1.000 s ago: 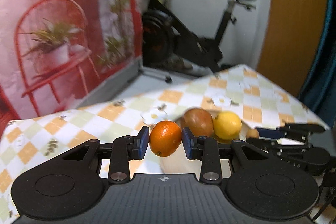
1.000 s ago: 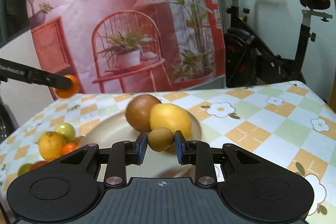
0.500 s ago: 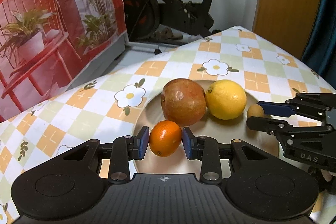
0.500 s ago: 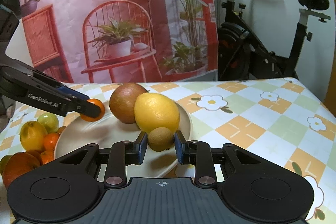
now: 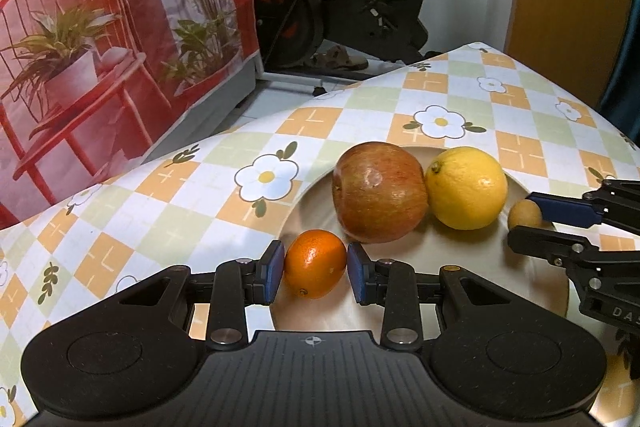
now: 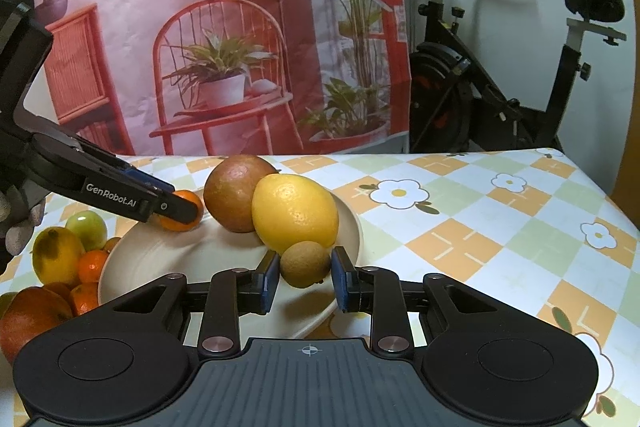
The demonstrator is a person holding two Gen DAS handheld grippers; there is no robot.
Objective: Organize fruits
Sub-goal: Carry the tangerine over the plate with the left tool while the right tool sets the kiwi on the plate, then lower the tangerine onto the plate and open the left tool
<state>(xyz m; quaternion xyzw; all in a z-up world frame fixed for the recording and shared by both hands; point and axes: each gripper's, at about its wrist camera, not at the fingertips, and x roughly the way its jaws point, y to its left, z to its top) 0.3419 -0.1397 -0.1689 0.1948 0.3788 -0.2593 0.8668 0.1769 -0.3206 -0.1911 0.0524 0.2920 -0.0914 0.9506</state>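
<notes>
My left gripper (image 5: pixel 316 271) is shut on a small orange (image 5: pixel 315 263), low over the near-left part of the cream plate (image 5: pixel 480 291). A red apple (image 5: pixel 379 197) and a lemon (image 5: pixel 466 187) sit on the plate. My right gripper (image 6: pixel 304 277) holds a brown kiwi (image 6: pixel 305 263) over the plate's right edge (image 6: pixel 352 223), just in front of the lemon (image 6: pixel 295 213); its jaws look slightly parted from the kiwi's sides. The apple (image 6: pixel 236 191) is behind. The left gripper (image 6: pixel 176 207) with the orange (image 6: pixel 185 214) also shows in the right wrist view.
A pile of loose fruit lies left of the plate: a lemon (image 6: pixel 56 254), a green fruit (image 6: pixel 86 229), mandarins (image 6: pixel 91 265) and a large orange (image 6: pixel 32 319). The checkered tablecloth (image 6: pixel 480 239) stretches right. An exercise bike (image 6: pixel 500 87) and a backdrop stand behind the table.
My left gripper has carried the orange from high above the table down over the plate, next to the apple. My right gripper has moved slightly closer to the lemon with the kiwi.
</notes>
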